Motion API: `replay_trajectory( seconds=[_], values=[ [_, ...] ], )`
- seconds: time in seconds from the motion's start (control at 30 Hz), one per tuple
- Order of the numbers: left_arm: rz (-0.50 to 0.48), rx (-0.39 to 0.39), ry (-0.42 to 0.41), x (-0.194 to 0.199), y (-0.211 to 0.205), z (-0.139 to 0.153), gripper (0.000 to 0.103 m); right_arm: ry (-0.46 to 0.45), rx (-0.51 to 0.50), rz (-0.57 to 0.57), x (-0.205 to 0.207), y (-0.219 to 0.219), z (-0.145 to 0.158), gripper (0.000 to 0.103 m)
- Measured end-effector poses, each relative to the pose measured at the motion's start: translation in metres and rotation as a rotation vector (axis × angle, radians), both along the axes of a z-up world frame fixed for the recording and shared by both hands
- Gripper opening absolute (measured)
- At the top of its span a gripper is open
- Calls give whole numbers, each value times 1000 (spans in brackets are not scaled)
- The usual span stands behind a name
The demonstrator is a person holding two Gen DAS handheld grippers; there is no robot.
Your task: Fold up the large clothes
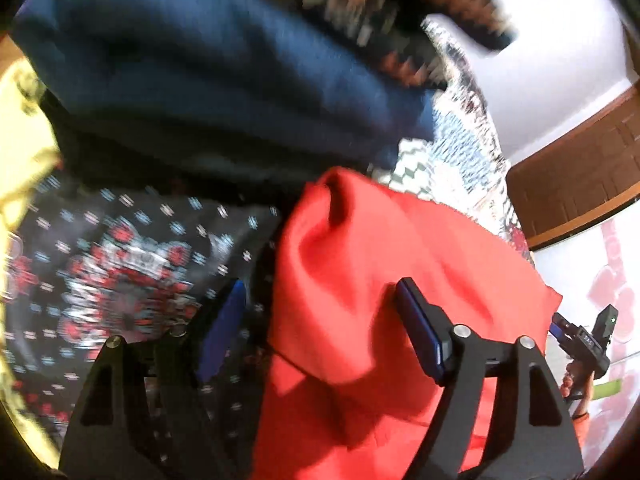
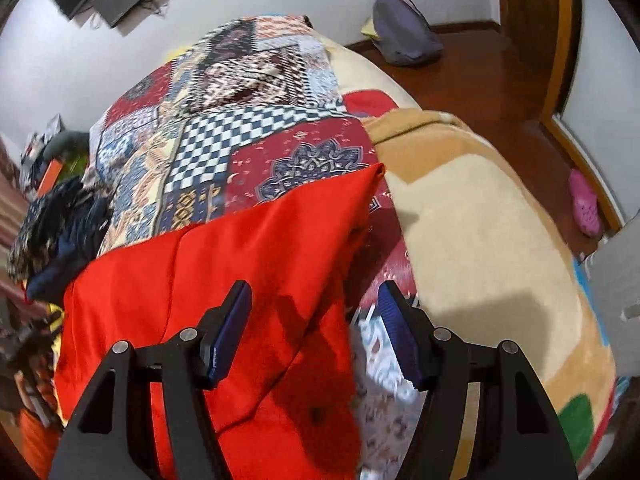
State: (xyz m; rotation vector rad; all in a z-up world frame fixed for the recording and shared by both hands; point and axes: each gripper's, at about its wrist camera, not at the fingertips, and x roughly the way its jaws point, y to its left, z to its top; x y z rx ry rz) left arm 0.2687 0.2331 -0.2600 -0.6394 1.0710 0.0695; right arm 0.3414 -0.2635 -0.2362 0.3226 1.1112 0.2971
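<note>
My left gripper (image 1: 320,312) has its jaws spread wide, and the red garment (image 1: 384,280) runs up between them; the cloth lies against the inner face of one blue pad (image 1: 420,336) while the other pad stands clear of it over the dark patterned bedspread, so I read nothing as pinched there. My right gripper (image 2: 316,320) is likewise spread, with the red garment (image 2: 240,272) draped across one finger and its ragged edge falling in the gap, the other finger apart from it. The garment lies on the patchwork bedspread (image 2: 224,136), rumpled and only partly flattened, one corner peaked toward the far end of the bed. Beyond the garment on its left side sits a heap of dark blue clothes (image 2: 64,220), and in the left wrist view a large blue cloth (image 1: 200,60) looms just past the garment, blurred. To the garment's right a beige fleece blanket (image 2: 480,208) covers the bed's edge, with the wooden floor (image 2: 480,72) well apart beyond it. I judge I am early in the fold: the piece is laid out but not squared, and neither tool has a hold. The next move, as I see it, calls for closing each gripper on an edge or corner, keeping single layers, then drawing the cloth taut before bringing one side over the other.
</note>
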Motion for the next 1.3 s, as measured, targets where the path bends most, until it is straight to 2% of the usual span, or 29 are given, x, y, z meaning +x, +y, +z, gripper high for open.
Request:
replay_trajectory(
  seconds=[0.17,0.23,0.27,0.37,0.43,0.47,0.53,0.6,0.63,0.67,0.73,0.8,0.93,1.1,1.3],
  values=[
    [-25,-155,5,11,-15,-29,77,75,43,86,15,20,-26,59],
    [-27,-145,1,14,-22,-31,78,67,23,100,13,28,-32,59],
    [-31,-136,-7,14,-24,-30,77,54,10,105,12,31,-32,56],
    [-35,-95,-20,20,-35,-25,61,53,33,112,13,31,-30,26],
    [-34,-59,-24,28,-46,-21,45,49,62,100,13,26,-28,15],
    [-36,-38,-27,25,-48,-17,42,39,69,97,11,24,-25,13],
    [-39,1,-27,24,-49,-8,30,0,70,94,6,21,-14,11],
    [-39,35,-13,24,-55,-1,25,-44,71,94,3,21,1,11],
    [-43,54,-8,21,-58,2,16,-61,74,94,3,21,6,11],
    [-62,56,-19,21,-63,7,14,-85,76,94,1,21,16,10],
    [-82,129,-41,9,-72,21,14,-124,75,98,0,22,30,10],
    [-97,169,-60,9,-84,35,14,-157,74,108,-2,22,42,10],
    [-128,219,-128,17,-111,69,14,-206,67,123,0,23,64,10],
    [-164,261,-188,51,-136,98,14,-266,19,130,14,28,85,10],
    [-192,321,-197,114,-147,94,14,-296,-46,98,54,29,92,10]
  ],
)
